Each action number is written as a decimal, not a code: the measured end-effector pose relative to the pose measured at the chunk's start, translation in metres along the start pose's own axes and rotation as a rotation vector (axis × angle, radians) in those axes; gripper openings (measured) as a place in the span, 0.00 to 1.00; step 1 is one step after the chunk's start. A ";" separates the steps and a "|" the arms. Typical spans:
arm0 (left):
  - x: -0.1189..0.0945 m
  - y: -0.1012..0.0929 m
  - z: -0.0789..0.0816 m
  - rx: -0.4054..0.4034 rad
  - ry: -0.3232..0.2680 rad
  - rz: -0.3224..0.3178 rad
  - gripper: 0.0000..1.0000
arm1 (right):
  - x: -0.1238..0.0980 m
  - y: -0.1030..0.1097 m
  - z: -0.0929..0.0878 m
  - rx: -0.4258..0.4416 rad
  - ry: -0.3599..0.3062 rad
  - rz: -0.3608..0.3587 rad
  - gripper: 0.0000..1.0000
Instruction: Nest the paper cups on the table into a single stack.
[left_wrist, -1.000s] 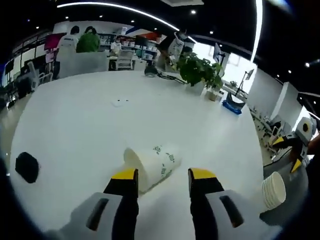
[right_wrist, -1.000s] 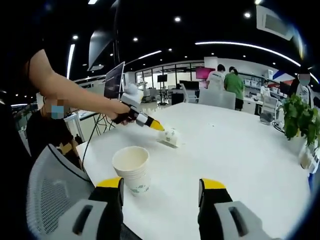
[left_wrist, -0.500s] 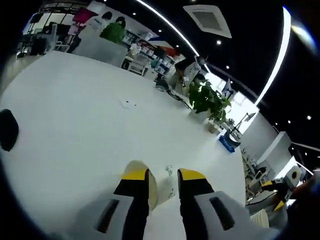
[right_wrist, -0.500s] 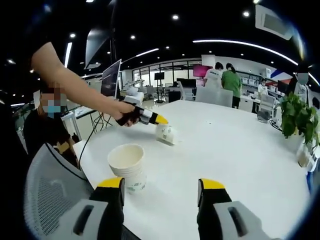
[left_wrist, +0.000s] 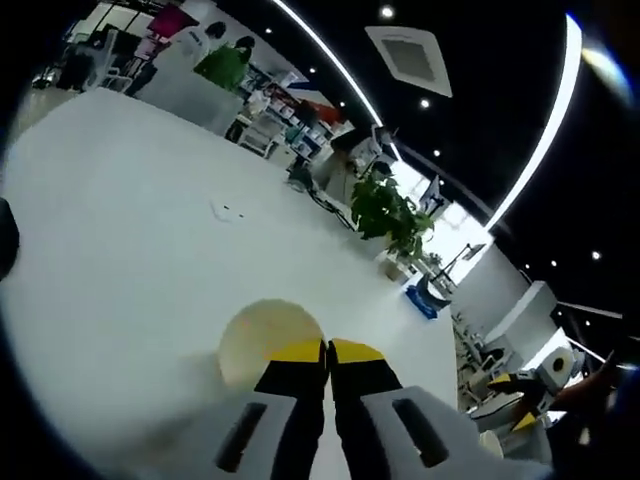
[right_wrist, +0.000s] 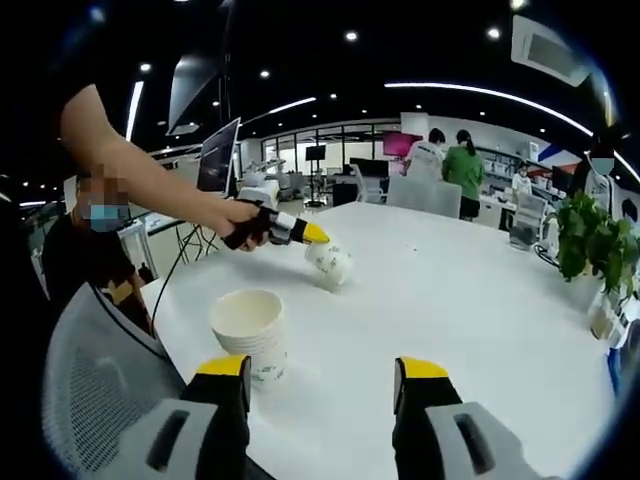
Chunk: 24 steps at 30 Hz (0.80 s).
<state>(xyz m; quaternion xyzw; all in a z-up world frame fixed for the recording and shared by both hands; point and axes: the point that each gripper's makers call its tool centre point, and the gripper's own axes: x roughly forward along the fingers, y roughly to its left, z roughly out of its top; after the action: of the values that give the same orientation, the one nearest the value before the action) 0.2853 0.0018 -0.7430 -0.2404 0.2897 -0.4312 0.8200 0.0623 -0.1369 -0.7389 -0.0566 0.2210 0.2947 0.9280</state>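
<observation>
Your left gripper (left_wrist: 326, 348) looks clenched on the single cup's (left_wrist: 268, 338) rim, tilted above the surface (left_wrist: 130, 250). Your right gripper (right_wrist: 322, 372) is released beside the cup stack (right_wrist: 250, 330). That thin-rim pinch could slip or crush during nesting.

I'm looking across a wide white table (right_wrist: 480, 300) in an open-plan office. Ahead of my right gripper (right_wrist: 322, 372), past the table's far edge, two people (right_wrist: 448, 168) stand with their backs to me by desks and office chairs. A potted plant (right_wrist: 590, 240) sits far off to its right. A grey mesh chair (right_wrist: 95, 390) is close on its left. Overhead the ceiling is dark, with curved light strips (left_wrist: 325, 62), spotlights and an air vent (left_wrist: 408, 58). Bright windows (left_wrist: 452, 222) lie beyond the plant.
</observation>
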 end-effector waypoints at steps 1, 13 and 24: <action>-0.002 -0.003 0.000 0.006 0.001 -0.001 0.00 | 0.000 0.000 0.000 -0.004 0.000 0.001 0.57; -0.045 -0.056 0.018 0.146 -0.016 -0.054 0.00 | -0.001 0.001 0.004 -0.034 -0.011 -0.004 0.57; -0.085 -0.126 0.025 0.282 -0.048 -0.047 0.00 | -0.001 0.000 0.006 -0.049 -0.018 -0.008 0.57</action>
<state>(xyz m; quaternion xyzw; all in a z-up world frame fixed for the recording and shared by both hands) 0.1920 0.0128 -0.6212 -0.1396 0.2008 -0.4807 0.8421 0.0636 -0.1361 -0.7329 -0.0774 0.2050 0.2966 0.9295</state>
